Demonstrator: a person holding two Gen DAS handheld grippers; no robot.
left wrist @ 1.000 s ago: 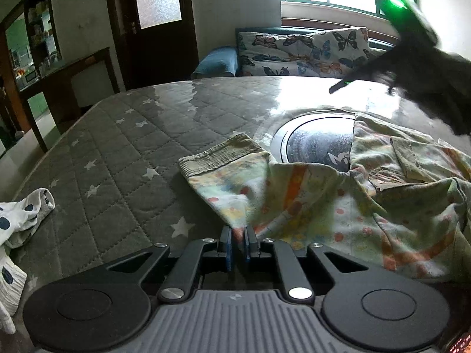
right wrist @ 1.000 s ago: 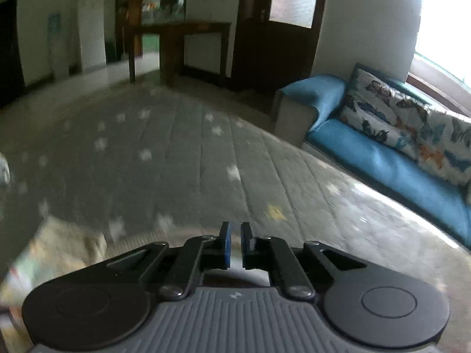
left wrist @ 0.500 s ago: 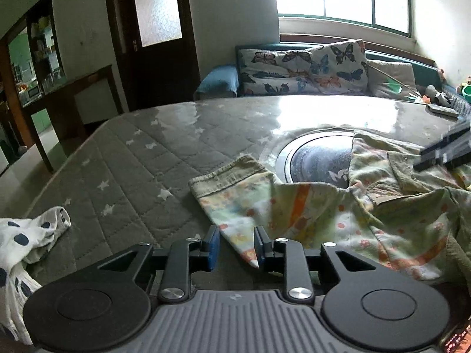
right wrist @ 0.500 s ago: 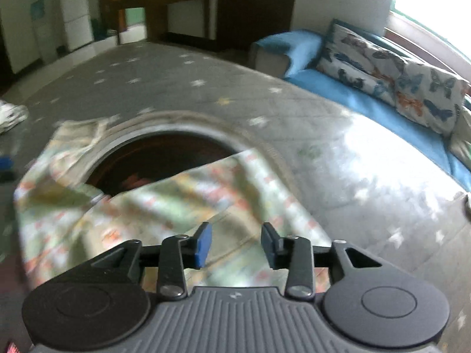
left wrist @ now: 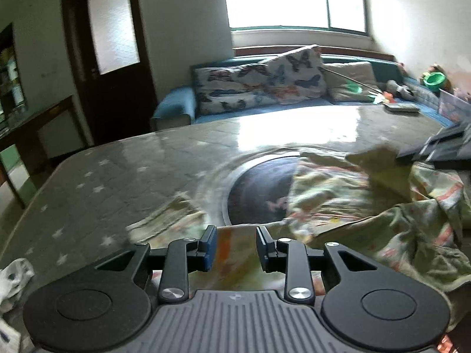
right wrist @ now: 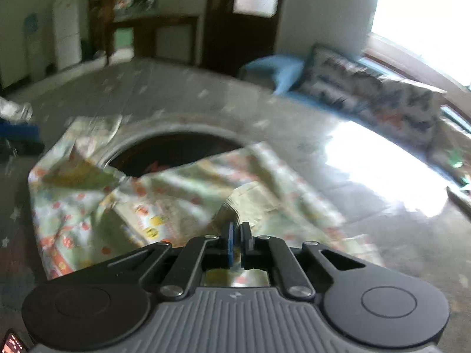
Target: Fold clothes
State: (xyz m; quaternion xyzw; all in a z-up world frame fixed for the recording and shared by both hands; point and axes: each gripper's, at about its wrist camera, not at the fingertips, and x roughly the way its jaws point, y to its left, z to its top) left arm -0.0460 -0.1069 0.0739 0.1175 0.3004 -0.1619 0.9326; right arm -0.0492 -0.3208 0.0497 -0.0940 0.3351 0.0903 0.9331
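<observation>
A pale green printed garment point(left wrist: 347, 206) lies crumpled on the grey star-quilted table point(left wrist: 123, 176), partly over a dark round inset. My left gripper point(left wrist: 234, 245) is open, with the garment's near edge lying between and below its fingers. In the right wrist view the same garment point(right wrist: 164, 200) spreads across the table. My right gripper point(right wrist: 237, 236) is shut on a raised fold of the garment. The right gripper's body also shows at the right edge of the left wrist view point(left wrist: 447, 147).
A dark round inset point(left wrist: 259, 188) sits in the table's middle. A white dotted cloth point(left wrist: 14, 276) lies at the table's near left edge. A blue sofa with butterfly cushions point(left wrist: 265, 85) stands behind the table, a dark door point(left wrist: 109, 58) to the left.
My left gripper let go of the garment's edge and opened wider. My right gripper came down onto the garment and closed on a fold of it.
</observation>
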